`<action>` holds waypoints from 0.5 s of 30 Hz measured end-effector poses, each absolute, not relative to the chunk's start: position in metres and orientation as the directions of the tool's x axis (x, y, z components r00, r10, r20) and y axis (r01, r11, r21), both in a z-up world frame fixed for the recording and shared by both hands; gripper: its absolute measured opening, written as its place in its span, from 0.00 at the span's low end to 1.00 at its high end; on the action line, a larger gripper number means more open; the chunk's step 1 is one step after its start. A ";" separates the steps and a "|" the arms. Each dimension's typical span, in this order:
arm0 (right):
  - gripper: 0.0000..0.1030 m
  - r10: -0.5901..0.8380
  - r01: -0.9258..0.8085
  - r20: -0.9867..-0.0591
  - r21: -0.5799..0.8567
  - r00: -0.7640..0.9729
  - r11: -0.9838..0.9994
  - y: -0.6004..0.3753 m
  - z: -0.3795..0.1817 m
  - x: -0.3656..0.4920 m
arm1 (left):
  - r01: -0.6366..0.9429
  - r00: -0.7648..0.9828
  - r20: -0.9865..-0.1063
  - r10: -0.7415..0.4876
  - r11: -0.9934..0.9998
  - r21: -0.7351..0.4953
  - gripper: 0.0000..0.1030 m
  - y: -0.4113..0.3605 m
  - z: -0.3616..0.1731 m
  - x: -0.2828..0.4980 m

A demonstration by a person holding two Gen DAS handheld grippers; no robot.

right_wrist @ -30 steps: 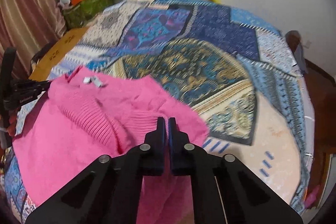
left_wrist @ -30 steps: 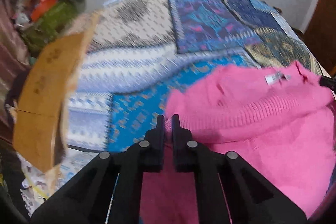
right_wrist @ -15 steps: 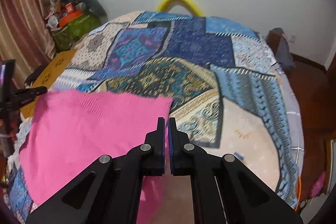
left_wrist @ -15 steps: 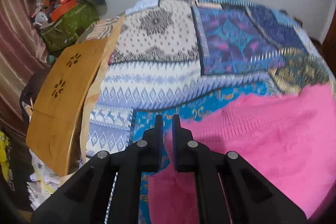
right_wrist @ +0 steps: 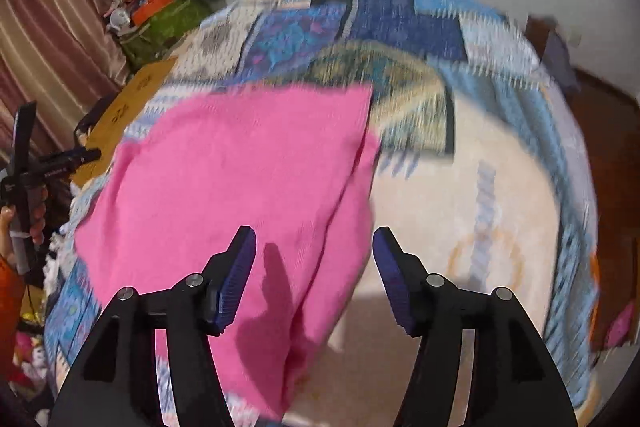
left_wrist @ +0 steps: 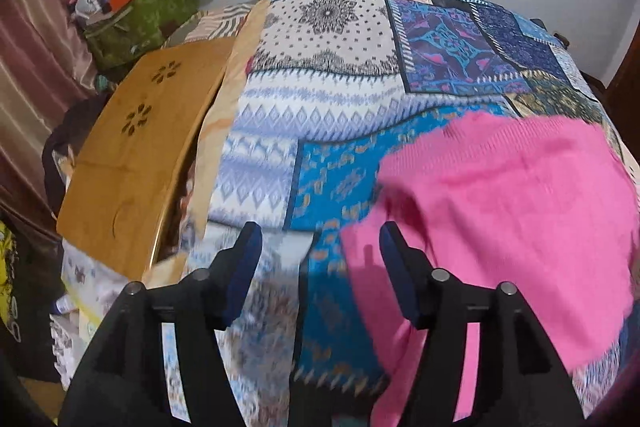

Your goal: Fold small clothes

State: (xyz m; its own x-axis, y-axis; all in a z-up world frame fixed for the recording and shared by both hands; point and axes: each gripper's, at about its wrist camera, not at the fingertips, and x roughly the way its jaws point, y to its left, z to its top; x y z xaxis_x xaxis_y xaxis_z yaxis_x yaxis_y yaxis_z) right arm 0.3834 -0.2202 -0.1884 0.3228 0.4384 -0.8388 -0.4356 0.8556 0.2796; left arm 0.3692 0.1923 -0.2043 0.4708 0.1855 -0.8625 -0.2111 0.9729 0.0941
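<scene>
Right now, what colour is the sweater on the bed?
Bright pink sweater, clearest in the right wrist view.

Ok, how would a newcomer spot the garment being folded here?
Find the bed's patchwork quilt of blue and cream prints. On its near part, ahead of both open grippers, lies a flat pink sweater. It is the only plain, single-colour cloth there.

A pink sweater point(right_wrist: 240, 187) is spread on a patchwork bedspread point(right_wrist: 500, 155), with the right gripper point(right_wrist: 314, 247) held wide apart at six o'clock.
</scene>
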 end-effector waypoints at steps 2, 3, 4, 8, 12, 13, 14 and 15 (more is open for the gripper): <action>0.55 0.447 -0.430 -0.848 0.304 0.283 0.850 -0.220 -0.200 0.369 | -0.206 0.465 -0.867 0.180 0.974 0.092 0.62 0.192 -0.204 0.357; 0.55 0.447 -0.428 -0.854 0.310 0.266 0.849 -0.219 -0.205 0.364 | -0.204 0.463 -0.868 0.180 0.975 0.093 0.62 0.191 -0.205 0.353; 0.55 0.451 -0.429 -0.856 0.319 0.252 0.845 -0.217 -0.211 0.358 | -0.202 0.461 -0.870 0.177 0.975 0.092 0.62 0.190 -0.206 0.347; 0.48 0.437 -0.464 -0.847 0.270 0.301 0.843 -0.204 -0.219 0.336 | -0.201 0.452 -0.879 0.153 0.977 0.067 0.63 0.188 -0.209 0.333; 0.18 0.436 -0.493 -0.846 0.251 0.306 0.833 -0.199 -0.219 0.333 | -0.200 0.449 -0.880 0.154 0.977 0.069 0.63 0.183 -0.210 0.329; 0.10 0.438 -0.494 -0.845 0.252 0.306 0.832 -0.199 -0.218 0.334 | -0.198 0.450 -0.879 0.158 0.977 0.075 0.63 0.181 -0.210 0.329; 0.10 0.439 -0.494 -0.845 0.253 0.307 0.832 -0.201 -0.218 0.335 | -0.196 0.452 -0.878 0.160 0.978 0.077 0.63 0.180 -0.209 0.329; 0.09 0.442 -0.494 -0.842 0.254 0.311 0.831 -0.203 -0.217 0.335 | -0.192 0.456 -0.876 0.159 0.978 0.078 0.63 0.178 -0.207 0.331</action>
